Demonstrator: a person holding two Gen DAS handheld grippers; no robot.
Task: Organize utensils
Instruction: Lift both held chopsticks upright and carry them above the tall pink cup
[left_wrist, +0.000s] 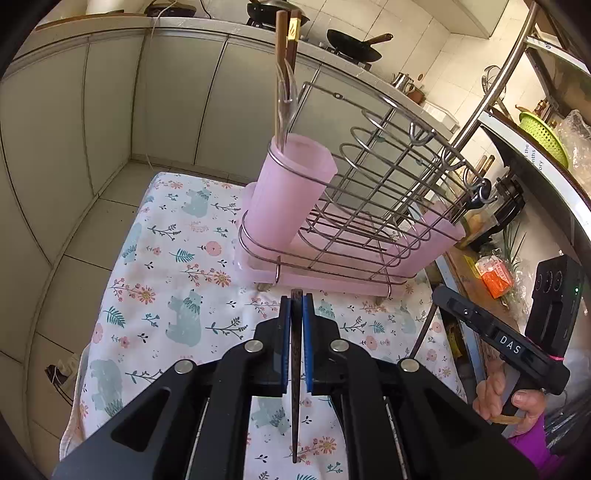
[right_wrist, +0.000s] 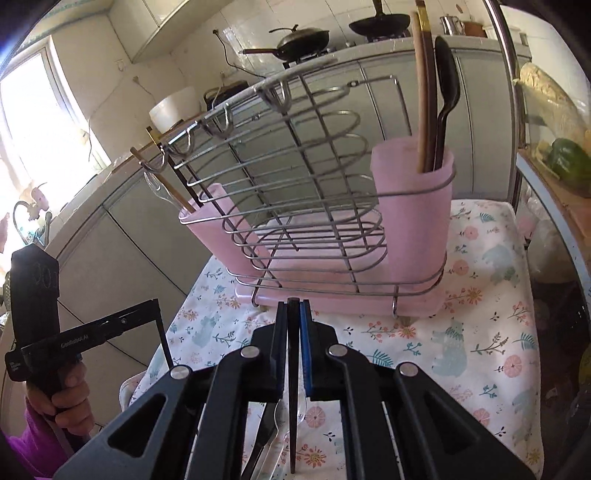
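Observation:
A wire rack (left_wrist: 369, 192) with a pink drip tray stands on a floral cloth; it also shows in the right wrist view (right_wrist: 314, 206). One pink cup (left_wrist: 291, 188) holds chopsticks and a clear utensil. The other pink cup (right_wrist: 413, 206) holds chopsticks and a black spoon (right_wrist: 445, 96). My left gripper (left_wrist: 296, 302) is shut on a dark chopstick (left_wrist: 295, 376) in front of the rack. My right gripper (right_wrist: 293, 308) is shut on a dark chopstick (right_wrist: 293, 387) in front of the rack. Clear utensils (right_wrist: 275, 428) lie on the cloth under the right gripper.
The floral cloth (left_wrist: 173, 280) covers a small table beside grey cabinets. A metal shelf (left_wrist: 517, 110) with a green basket stands to the right. Pans sit on the counter (right_wrist: 306, 37) behind. The other gripper shows at each view's edge (left_wrist: 498, 343).

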